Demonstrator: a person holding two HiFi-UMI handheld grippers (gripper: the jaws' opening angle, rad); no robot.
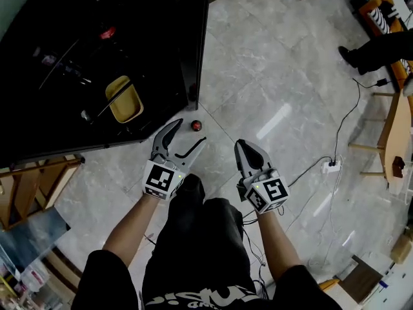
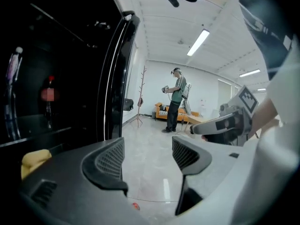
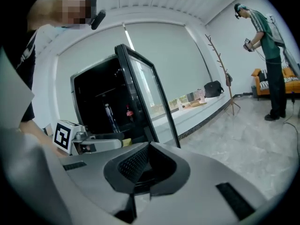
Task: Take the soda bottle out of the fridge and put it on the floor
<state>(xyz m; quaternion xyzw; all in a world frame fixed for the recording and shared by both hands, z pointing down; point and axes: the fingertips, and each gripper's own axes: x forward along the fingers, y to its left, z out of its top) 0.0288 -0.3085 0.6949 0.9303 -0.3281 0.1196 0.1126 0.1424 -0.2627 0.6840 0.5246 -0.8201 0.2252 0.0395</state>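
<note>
From the head view, the left gripper (image 1: 189, 134) hung with its jaws spread and nothing between them. The open fridge (image 1: 195, 50) lay ahead and to its left. The right gripper (image 1: 244, 148), just beside it, had its jaws pressed together and empty.

In the left gripper view, the red-capped soda bottle (image 2: 48, 100) stood upright on a shelf, ahead and well to the left of the jaws.

In the right gripper view, the bottle stood ahead-left, beyond the left gripper.

The reach into the fridge looked barely begun. The next move probably called for swinging the spread jaws left around the bottle's body.
</note>
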